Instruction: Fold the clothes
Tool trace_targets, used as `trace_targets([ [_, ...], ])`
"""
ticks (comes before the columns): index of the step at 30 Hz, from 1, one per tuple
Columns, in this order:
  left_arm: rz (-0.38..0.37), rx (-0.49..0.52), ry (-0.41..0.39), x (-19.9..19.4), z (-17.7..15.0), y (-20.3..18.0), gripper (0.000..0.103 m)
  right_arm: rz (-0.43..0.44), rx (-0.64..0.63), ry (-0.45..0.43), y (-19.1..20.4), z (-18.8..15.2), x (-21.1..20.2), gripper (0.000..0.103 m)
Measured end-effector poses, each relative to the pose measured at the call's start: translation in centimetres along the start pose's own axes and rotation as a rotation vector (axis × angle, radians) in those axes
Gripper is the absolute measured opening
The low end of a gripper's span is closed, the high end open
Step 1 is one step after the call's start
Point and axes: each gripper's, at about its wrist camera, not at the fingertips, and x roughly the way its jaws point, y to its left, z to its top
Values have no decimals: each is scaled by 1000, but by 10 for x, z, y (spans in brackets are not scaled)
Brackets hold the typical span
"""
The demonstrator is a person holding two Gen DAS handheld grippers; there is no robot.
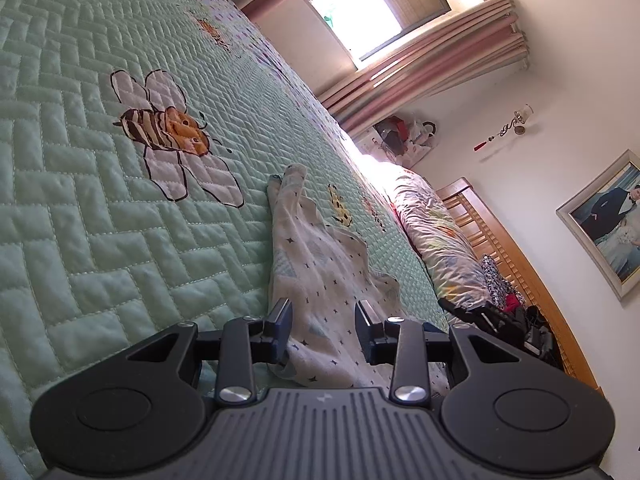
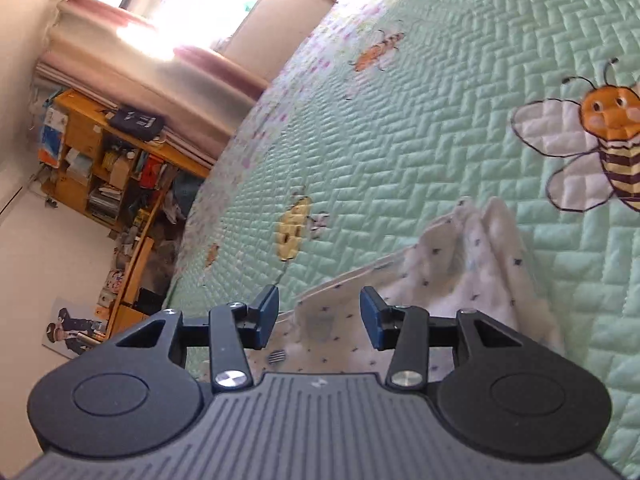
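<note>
Close to us, our left gripper (image 1: 323, 330) has its jaws partly apart, and the white dotted cloth (image 1: 316, 264) runs between them without being squeezed. The cloth lies long and thin on the green bee quilt (image 1: 100, 208), stretching away from us. Our right gripper (image 2: 319, 317), tipped down a little, is also loose, with the cloth's edge lying between its jaws.

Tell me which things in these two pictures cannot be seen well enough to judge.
- Garment, left view: near end hidden under the left tool; kind unclear.
- Garment, right view: blurred, near part hidden by the right tool.
- Shelf, right view: contents too small.
</note>
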Motion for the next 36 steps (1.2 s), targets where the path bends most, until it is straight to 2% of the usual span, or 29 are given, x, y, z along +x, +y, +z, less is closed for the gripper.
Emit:
trace_targets([
  [2, -1, 0, -1, 0, 1, 1, 38, -105, 23, -79, -18, 18, -5, 47],
  [3, -2, -2, -1, 0, 1, 1, 38, -125, 52, -118, -27, 23, -10, 47],
  [5, -3, -6, 0, 1, 1, 3, 38, -47, 82, -134, -32, 19, -20, 47],
  [8, -4, -6, 1, 1, 1, 4, 38, 62, 47, -93, -22, -2, -19, 48],
  [10, -3, -5, 1, 1, 0, 4, 38, 78, 36, -69, -22, -6, -10, 49],
  [12, -6, -9, 0, 1, 0, 5, 38, -34, 0, -85, -31, 6, -1, 46],
  [13, -7, -12, 0, 1, 0, 5, 38, -91, -5, -110, -38, 12, -3, 40],
  [14, -9, -15, 0, 1, 1, 6, 38, -105, 16, -137, -44, 16, -11, 36],
  [17, -12, -20, 0, 1, 1, 7, 38, 20, 42, -156, -42, 5, -38, 43],
  [18, -12, -19, -1, 1, 1, 7, 38, 61, 32, -132, -37, -6, -43, 49],
  [20, -10, -16, -1, 2, 1, 6, 39, 126, 13, -58, -32, -31, -48, 54],
  [22, -11, -18, -4, 1, 1, 6, 39, 125, 7, 21, -37, -49, -48, 53],
  [23, -12, -19, -6, 0, 1, 7, 39, 97, 4, 24, -45, -51, -52, 47],
  [24, -13, -21, -8, 0, 1, 7, 39, 75, 19, 9, -55, -51, -59, 27],
  [25, -14, -22, -8, 0, 1, 7, 39, 50, 52, -18, -65, -50, -70, 21],
  [27, -13, -21, -9, 0, 1, 8, 39, 19, 86, -112, -70, -55, -98, 32],
  [28, -12, -19, -9, 0, 1, 7, 39, 54, 64, -133, -65, -62, -108, 35],
  [30, -12, -16, -9, 0, 1, 7, 40, 160, 26, -96, -50, -82, -110, 49],
  [31, -12, -15, -9, 0, 1, 8, 40, 185, 16, -70, -45, -91, -108, 51],
  [34, -17, -25, -13, -1, 1, 10, 40, 151, 12, -11, -49, -110, -100, 51],
  [35, -19, -31, -14, -1, 1, 11, 40, 115, 34, -32, -64, -111, -104, 40],
  [36, -21, -36, -16, -2, 1, 11, 40, 101, 93, -65, -81, -110, -111, 17],
])
